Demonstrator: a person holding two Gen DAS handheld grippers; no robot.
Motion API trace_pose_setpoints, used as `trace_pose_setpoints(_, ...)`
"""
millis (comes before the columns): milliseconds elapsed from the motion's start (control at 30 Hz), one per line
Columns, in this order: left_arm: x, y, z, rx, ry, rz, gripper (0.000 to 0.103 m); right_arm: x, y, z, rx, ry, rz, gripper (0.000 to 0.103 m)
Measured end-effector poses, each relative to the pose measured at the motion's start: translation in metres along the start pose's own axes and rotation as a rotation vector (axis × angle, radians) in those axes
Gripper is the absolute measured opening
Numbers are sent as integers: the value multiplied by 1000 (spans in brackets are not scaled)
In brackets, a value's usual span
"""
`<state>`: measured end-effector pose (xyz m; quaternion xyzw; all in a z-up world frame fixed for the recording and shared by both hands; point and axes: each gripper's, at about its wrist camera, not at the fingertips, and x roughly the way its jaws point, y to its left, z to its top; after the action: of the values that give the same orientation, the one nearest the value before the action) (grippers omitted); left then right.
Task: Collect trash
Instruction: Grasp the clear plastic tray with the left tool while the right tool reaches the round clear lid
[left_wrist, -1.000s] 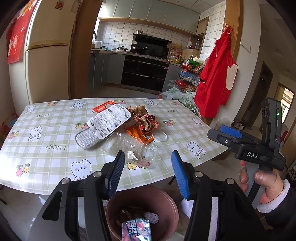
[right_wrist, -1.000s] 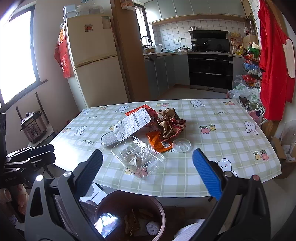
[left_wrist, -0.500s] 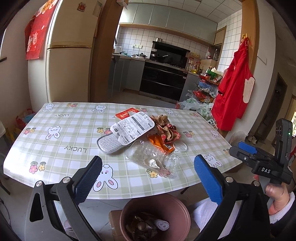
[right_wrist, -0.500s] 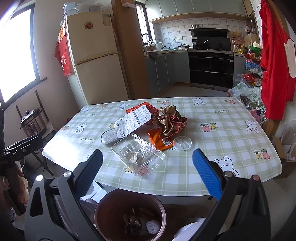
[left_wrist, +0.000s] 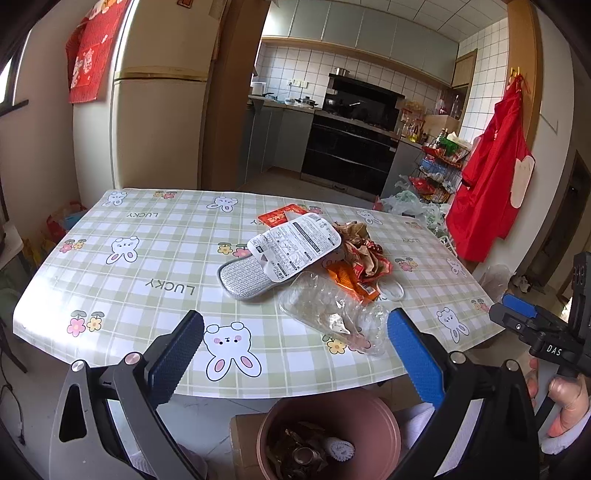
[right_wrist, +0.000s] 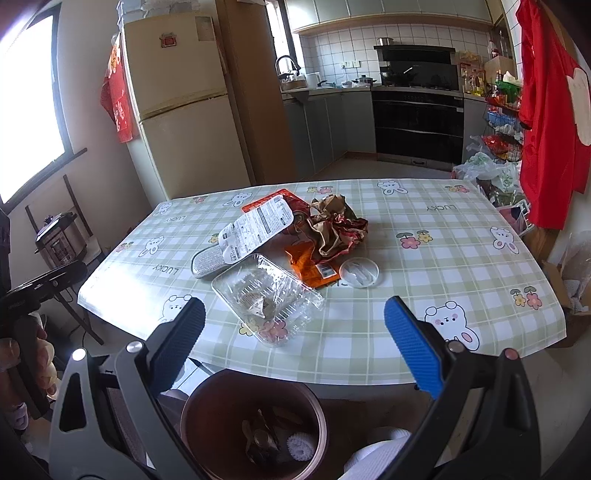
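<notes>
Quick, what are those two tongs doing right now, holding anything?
Left tongs: open, holding nothing.
Right tongs: open, holding nothing.

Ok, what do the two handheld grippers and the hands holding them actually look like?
Both match: the left gripper and right gripper have dark grey angular metal arms with silver bolts and textured blue finger pads. The right one's black body reads "DAS" in white. A bare hand with a white cuff holds it.

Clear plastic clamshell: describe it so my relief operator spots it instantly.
On the checked table, find the trash pile in the middle. The clear plastic clamshell lies at its near edge, closest to the bin; it alone is see-through, with scraps inside.
</notes>
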<state>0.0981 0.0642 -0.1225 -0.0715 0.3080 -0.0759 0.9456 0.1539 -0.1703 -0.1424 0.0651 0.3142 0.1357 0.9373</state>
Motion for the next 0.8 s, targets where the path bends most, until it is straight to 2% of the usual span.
trace_pose_setpoints(133, 28, -6, -5, 24, 38, 27, 97, 17, -8, -1, 20, 22, -7, 96)
trace_pose_setpoints(267, 66, -12, -11, 9, 111, 0, 97, 38, -17, -1, 34, 48, -9, 96)
trace_pose_setpoints(467, 134, -26, -27, -73, 262, -62, 70, 69, -33, -2, 62, 90, -10, 96)
trace_pose_setpoints(600, 180, -27, -40, -188, 362, -65, 56, 85, -45, -3, 79, 117, -19, 96)
trace_pose_setpoints(700, 202, -19, -45, -299, 417, -54, 56, 93, -53, -3, 85, 129, -33, 96)
trace_pose_setpoints(800, 214, -21, -45, -305, 423, -33, 56, 101, -62, -1, 93, 139, -48, 96)
